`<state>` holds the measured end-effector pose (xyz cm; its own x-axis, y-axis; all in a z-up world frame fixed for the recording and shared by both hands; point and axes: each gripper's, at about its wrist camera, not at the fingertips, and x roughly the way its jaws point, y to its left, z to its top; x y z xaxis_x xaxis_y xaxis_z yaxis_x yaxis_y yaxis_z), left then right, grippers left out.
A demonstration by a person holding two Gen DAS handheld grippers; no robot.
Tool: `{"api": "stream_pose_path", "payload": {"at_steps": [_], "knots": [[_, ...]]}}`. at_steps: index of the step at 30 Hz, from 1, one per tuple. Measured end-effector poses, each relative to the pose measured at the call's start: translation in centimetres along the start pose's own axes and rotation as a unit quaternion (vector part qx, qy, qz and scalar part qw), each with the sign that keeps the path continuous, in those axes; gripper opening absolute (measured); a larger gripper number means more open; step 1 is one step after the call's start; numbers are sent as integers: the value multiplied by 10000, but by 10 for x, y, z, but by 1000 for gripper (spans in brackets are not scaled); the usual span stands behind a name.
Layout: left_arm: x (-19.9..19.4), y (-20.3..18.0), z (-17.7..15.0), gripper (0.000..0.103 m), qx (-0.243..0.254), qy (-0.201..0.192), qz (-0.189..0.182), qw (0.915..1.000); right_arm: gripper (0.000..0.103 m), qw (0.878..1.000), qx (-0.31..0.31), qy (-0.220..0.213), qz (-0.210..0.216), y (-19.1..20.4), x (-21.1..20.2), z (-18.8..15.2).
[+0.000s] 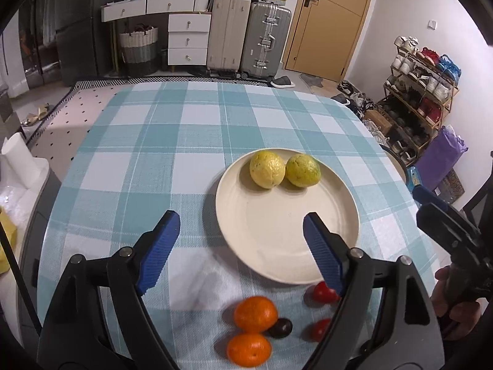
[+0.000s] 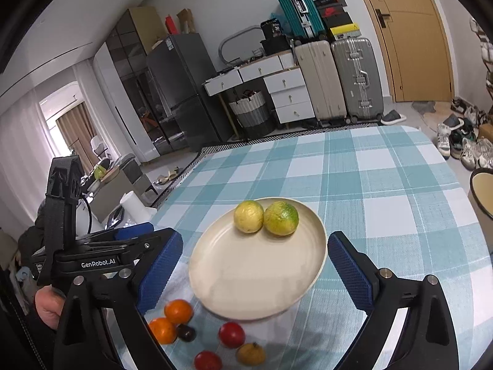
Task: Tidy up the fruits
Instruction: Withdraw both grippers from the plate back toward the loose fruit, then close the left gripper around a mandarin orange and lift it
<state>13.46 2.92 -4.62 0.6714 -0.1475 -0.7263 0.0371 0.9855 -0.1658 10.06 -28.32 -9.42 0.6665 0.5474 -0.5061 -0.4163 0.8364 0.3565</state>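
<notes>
A cream plate (image 1: pixel 277 231) (image 2: pixel 246 277) sits on the checked tablecloth and holds two yellow-green citrus fruits (image 1: pixel 266 169) (image 2: pixel 280 218) at its far side. In front of the plate lie two oranges (image 1: pixel 255 314) (image 2: pixel 178 311), a dark plum (image 1: pixel 281 328) (image 2: pixel 185 333), two red tomatoes (image 1: pixel 323 292) (image 2: pixel 231 334) and a small yellow fruit (image 2: pixel 250 354). My left gripper (image 1: pixel 242 246) is open and empty above the plate's near left edge. My right gripper (image 2: pixel 255 273) is open and empty over the plate. The left gripper's body also shows at the left of the right wrist view (image 2: pixel 148 246).
A checked blue and white cloth (image 1: pixel 172 141) covers the table. A cream pot (image 2: pixel 482 191) stands at the table's right edge. Suitcases (image 1: pixel 246 37), drawers, a shoe rack (image 1: pixel 422 86) and a door stand beyond the table.
</notes>
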Motion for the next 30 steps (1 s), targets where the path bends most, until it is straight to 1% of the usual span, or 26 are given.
{"api": "stream_pose_path", "payload": {"at_steps": [5,8,10,13,16,22,30], "knots": [[-15,-1,-14,86,1,-74,95,9999,101,9998,-156,-131,-40,14,-16,-12],[-24,-1,-24,92,21,-140,164,9998,102,9995,-238,-181,-47,21,-24,-19],[-30,-2,-31,101,37,-195,222,9996,102,9993,-298,-199,-51,25,-28,-23],[-37,-1,-41,101,37,-258,256,9993,103,9989,-402,-225,-71,32,-35,-29],[-39,1,-50,102,15,-203,279,9994,103,9986,-463,-230,-87,38,-40,-36],[-39,8,-71,102,-80,-37,374,9993,103,9983,-532,-211,-141,45,-47,-49],[-28,16,-98,102,-166,283,317,9990,103,9986,-502,-131,-79,48,-49,-63]]}}
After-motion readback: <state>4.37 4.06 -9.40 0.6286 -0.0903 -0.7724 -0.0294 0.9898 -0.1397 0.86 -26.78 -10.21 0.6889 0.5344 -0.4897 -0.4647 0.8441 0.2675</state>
